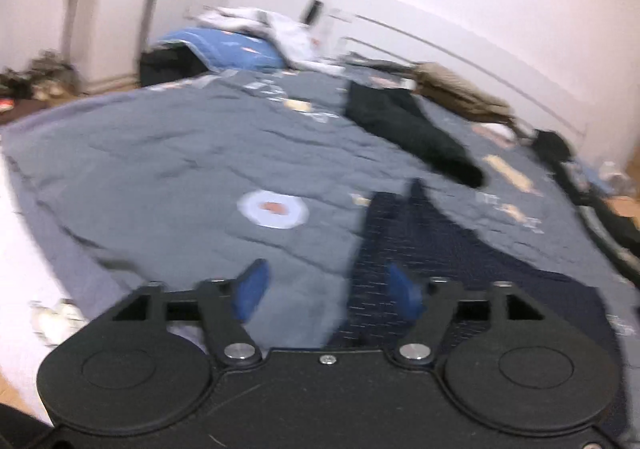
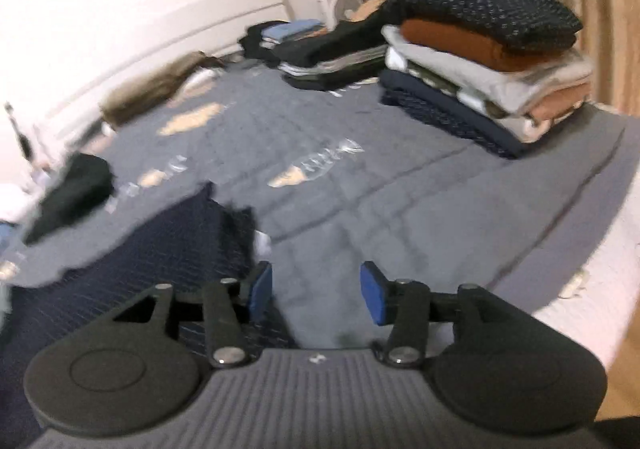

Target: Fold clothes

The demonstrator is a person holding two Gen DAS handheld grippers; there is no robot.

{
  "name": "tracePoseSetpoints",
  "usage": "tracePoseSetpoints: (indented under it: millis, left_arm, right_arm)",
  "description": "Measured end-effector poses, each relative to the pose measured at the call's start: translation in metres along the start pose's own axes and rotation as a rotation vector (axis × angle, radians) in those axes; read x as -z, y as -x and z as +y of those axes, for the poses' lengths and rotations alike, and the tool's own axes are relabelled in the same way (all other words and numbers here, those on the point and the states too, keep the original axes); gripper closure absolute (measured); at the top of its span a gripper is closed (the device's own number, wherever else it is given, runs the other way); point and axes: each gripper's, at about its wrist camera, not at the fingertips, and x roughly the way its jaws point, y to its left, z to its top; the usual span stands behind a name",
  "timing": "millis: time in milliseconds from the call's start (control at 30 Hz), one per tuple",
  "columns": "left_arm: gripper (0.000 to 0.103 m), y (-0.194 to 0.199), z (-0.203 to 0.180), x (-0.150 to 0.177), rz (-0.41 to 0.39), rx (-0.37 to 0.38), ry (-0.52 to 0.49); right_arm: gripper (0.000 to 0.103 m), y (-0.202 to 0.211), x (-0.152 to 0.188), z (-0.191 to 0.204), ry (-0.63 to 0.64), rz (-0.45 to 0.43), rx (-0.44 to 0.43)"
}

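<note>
Navy dotted soft-cloth garment sprawls unfolded on the grey quilted bedspread, at two o'clock of the left gripper, ten o'clock of the right gripper; both claws gape, empty. Looks light, limp; pinch a corner.

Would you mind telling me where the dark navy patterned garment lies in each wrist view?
Left wrist: navy patterned garment at lower right, beneath the right blue pad.
Right wrist: same garment at lower left, beside the left blue pad.
Shared landmark: black garment beyond it.
</note>
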Motion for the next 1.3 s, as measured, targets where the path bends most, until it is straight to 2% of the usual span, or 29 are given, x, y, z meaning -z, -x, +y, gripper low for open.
tracePoseSetpoints:
  millis: [33, 100, 167, 300, 433, 533, 733, 833, 1067, 1300]
  left_arm:
    - [0.006, -0.001, -0.005, 0.001, 0.007, 0.038, -0.012]
    - [0.004, 0.0, -0.02, 0.003, 0.01, 0.095, -0.079]
    - [0.0, -0.001, -0.036, 0.008, -0.003, 0.111, -0.163]
    - [0.0, -0.008, -0.069, 0.016, -0.035, 0.111, -0.301]
    - [0.0, -0.021, -0.081, 0.009, -0.021, 0.141, -0.307]
    - [0.0, -0.035, -0.079, -0.001, 0.014, 0.164, -0.268]
    - [0.0, -0.058, -0.072, -0.007, 0.051, 0.162, -0.256]
    - [0.0, -0.065, -0.073, 0.002, 0.066, 0.15, -0.292]
    - [0.0, -0.061, -0.084, 0.02, 0.075, 0.163, -0.357]
    - [0.0, -0.063, -0.092, 0.025, 0.08, 0.193, -0.325]
  right_arm:
    - [0.053, 0.0, -0.002, 0.003, 0.005, 0.004, -0.029]
    - [0.051, -0.001, -0.006, 0.008, 0.015, 0.011, -0.088]
    - [0.048, -0.003, -0.009, 0.019, 0.055, 0.017, -0.117]
    - [0.045, -0.012, -0.012, 0.045, 0.129, 0.021, -0.135]
    - [0.042, -0.023, -0.014, 0.068, 0.178, 0.027, -0.172]
    - [0.041, -0.032, -0.015, 0.08, 0.203, 0.033, -0.2]
    - [0.041, -0.05, -0.018, 0.103, 0.255, 0.044, -0.255]
    - [0.041, -0.059, -0.019, 0.115, 0.279, 0.05, -0.283]
    - [0.041, -0.061, 0.005, 0.117, 0.297, 0.099, -0.338]
    - [0.041, -0.054, 0.015, 0.122, 0.307, 0.075, -0.359]
